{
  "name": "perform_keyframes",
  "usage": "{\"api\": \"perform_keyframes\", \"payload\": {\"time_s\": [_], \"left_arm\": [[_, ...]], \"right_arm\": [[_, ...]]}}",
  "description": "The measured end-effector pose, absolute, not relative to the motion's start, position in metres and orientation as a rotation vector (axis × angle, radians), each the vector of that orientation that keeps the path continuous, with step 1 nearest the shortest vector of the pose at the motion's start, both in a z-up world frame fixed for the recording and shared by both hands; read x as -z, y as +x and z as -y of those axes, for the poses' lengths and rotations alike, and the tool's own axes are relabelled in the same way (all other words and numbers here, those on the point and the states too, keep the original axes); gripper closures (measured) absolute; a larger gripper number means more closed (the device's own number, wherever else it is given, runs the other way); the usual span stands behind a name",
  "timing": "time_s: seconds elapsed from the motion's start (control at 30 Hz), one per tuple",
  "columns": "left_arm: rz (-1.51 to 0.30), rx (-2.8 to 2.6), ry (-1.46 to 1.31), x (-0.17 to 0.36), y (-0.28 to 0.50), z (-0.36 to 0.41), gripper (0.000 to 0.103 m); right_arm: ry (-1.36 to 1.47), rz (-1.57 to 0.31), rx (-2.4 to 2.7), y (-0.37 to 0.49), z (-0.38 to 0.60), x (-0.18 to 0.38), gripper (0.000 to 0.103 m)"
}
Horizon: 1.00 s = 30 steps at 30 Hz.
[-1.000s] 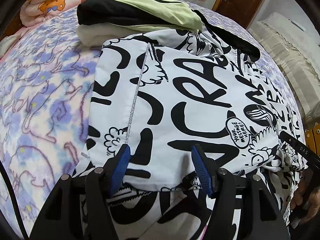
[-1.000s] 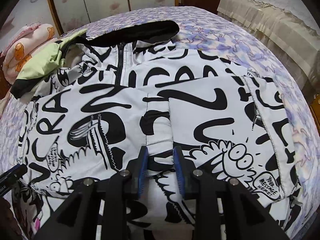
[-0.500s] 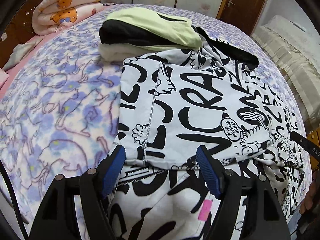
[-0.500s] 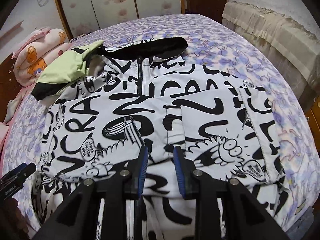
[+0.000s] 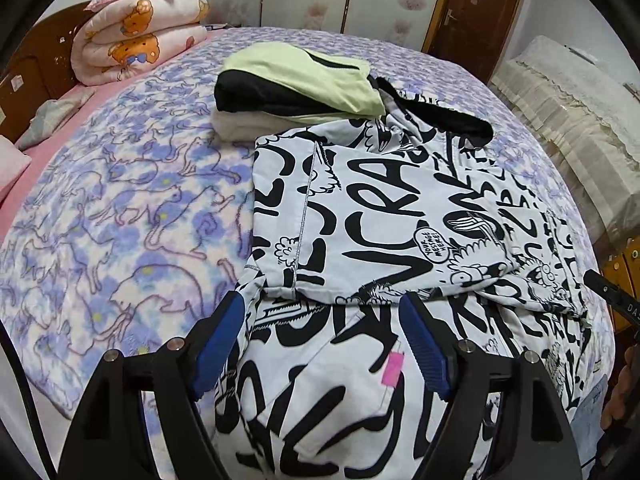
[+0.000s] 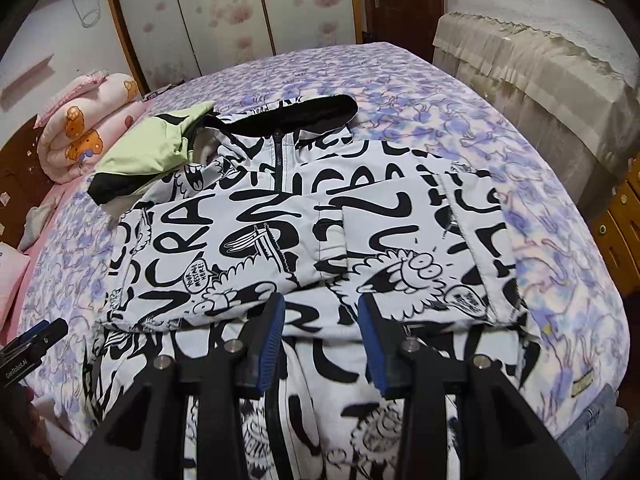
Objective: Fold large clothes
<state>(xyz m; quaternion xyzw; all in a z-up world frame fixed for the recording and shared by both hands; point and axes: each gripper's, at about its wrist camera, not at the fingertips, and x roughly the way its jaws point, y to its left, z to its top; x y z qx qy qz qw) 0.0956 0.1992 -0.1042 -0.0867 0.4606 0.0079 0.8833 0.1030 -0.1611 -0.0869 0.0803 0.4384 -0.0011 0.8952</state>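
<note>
The bed (image 5: pixel 120 208), under a purple-and-pink patterned cover, fills both views. The jacket (image 5: pixel 380 208), white with black lettering, lies flat across it from the middle to the lower right of the left wrist view, and fills the centre of the right wrist view. Both sleeves are folded inward over the chest, their cuffs meeting near the middle, and the black-lined hood (image 6: pixel 304 114) sits at the top, toward the far end of the bed. A folded pile (image 5: pixel 296 92), pale green over black over cream, rests at the jacket's upper left shoulder, touching it. A rolled quilt (image 5: pixel 136 40) lies in the far upper left corner.

The left hand-held gripper (image 5: pixel 320 344) stands wide apart above the hem area, nothing between its pads; its jaws have just been opening. The right hand-held gripper (image 6: pixel 322 336) is also parted and empty over the lower front, its jaws having just opened further.

The sleeve fold looks finished and let go. The next step is likely the lengthwise fold: each gripper must drop to the hem at the bottom of frame, pinch it at its own side, and carry it up toward the hood evenly so the sleeves stay tucked.
</note>
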Motion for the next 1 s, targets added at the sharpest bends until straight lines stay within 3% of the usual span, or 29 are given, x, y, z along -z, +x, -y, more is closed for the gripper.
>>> {"api": "perform_keyframes", "payload": {"time_s": [0.3,0.47,0.7,1.0], "left_arm": [[-0.928,-0.001,-0.136,0.089,0.05,-0.201,0.024],[-0.949,0.029,-0.154,0.095,0.022,-0.211,0.024],[-1.075,0.101,-0.215,0.148,-0.009,-0.234,0.024],[-1.228,0.146,-0.271,0.218,-0.025,-0.247,0.024]], "right_arm": [[0.112,-0.914,-0.05,0.055,0.174,0.071,0.064],[0.135,-1.006,-0.105,0.033,0.194,0.073,0.058],[0.118,-1.161,-0.128,0.013,0.238,0.106,0.058],[0.333,-1.391,-0.082,0.003,0.32,0.174,0.058]]}}
